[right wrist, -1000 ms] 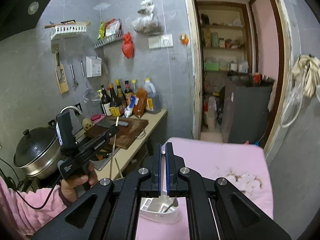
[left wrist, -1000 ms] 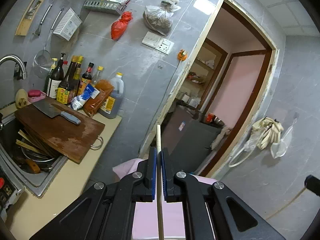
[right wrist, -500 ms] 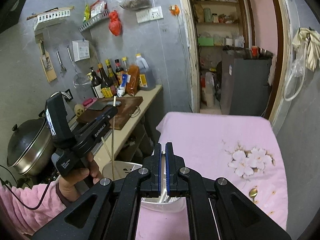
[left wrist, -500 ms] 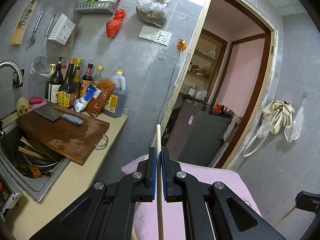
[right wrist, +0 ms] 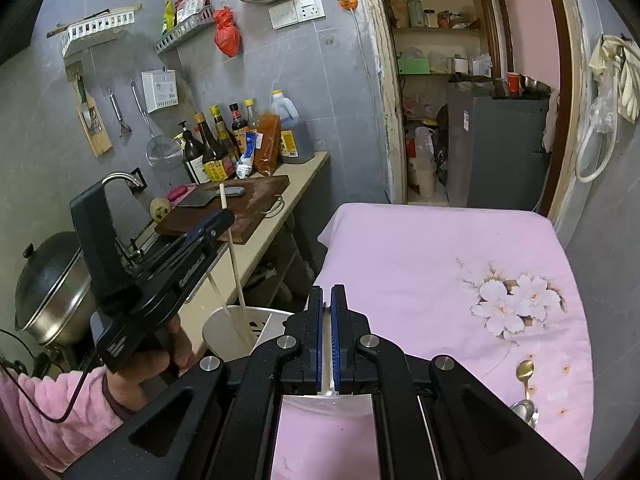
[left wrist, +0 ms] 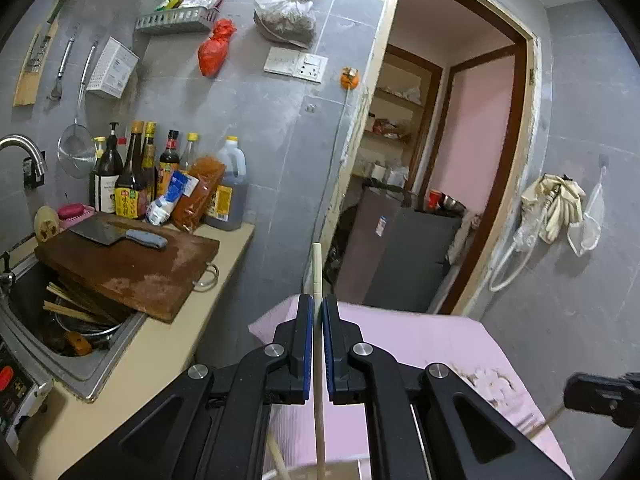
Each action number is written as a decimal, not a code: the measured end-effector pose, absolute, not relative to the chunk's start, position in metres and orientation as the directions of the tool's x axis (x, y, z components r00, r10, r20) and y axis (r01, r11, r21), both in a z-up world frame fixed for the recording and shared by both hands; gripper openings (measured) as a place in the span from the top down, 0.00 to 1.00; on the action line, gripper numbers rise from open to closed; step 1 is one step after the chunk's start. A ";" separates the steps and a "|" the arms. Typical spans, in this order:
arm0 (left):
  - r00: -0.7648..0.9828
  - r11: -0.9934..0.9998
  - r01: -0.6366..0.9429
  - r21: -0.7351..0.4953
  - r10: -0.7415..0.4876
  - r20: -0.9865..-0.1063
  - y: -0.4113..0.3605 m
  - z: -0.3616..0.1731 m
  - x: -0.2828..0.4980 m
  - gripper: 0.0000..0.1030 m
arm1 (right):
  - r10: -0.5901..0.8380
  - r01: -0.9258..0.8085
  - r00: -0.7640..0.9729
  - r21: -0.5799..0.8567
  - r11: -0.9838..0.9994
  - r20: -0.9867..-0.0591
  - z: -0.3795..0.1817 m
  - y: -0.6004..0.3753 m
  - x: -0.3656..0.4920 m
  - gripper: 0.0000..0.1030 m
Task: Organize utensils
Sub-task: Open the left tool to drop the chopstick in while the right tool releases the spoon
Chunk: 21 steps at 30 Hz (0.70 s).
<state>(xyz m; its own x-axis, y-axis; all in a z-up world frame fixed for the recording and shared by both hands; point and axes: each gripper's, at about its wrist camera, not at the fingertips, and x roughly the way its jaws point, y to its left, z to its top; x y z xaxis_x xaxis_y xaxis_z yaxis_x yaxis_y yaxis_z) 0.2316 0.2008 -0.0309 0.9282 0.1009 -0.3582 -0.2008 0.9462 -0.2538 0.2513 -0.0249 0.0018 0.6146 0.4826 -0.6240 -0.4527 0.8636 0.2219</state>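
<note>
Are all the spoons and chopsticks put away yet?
Not yet. One chopstick already leans in the white holder. The left gripper is lowering another chopstick into it; the right gripper pinches something white. Two spoons still lie on the pink cloth.

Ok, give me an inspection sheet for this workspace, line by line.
Surface: pink cloth over the table.
Job's things: chopstick upright, lower end in white holder; two spoons lying on the cloth.
Clutter: cutting board with cleaver, bottles, full sink.
Grippers: left gripper shut on the chopstick; right gripper shut on a thin white edge.
Cables: black cable by the pink sleeve.
Surroundings: grey tiled wall, open doorway.
</note>
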 end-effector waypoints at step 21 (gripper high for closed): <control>0.932 0.948 -0.122 -0.294 0.008 -0.361 0.179 -0.003 0.180 0.05 | 0.423 -0.374 0.797 0.198 0.906 -0.431 0.025 -0.081 0.205 0.47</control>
<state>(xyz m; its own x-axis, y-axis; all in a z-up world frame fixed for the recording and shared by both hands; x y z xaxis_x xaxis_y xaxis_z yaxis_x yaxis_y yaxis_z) 0.1801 0.1791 -0.0026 0.9324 0.0077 -0.3613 -0.1219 0.9479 -0.2944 0.2052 -0.0811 0.0251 0.7970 0.4231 -0.4310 -0.3740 0.9061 0.1979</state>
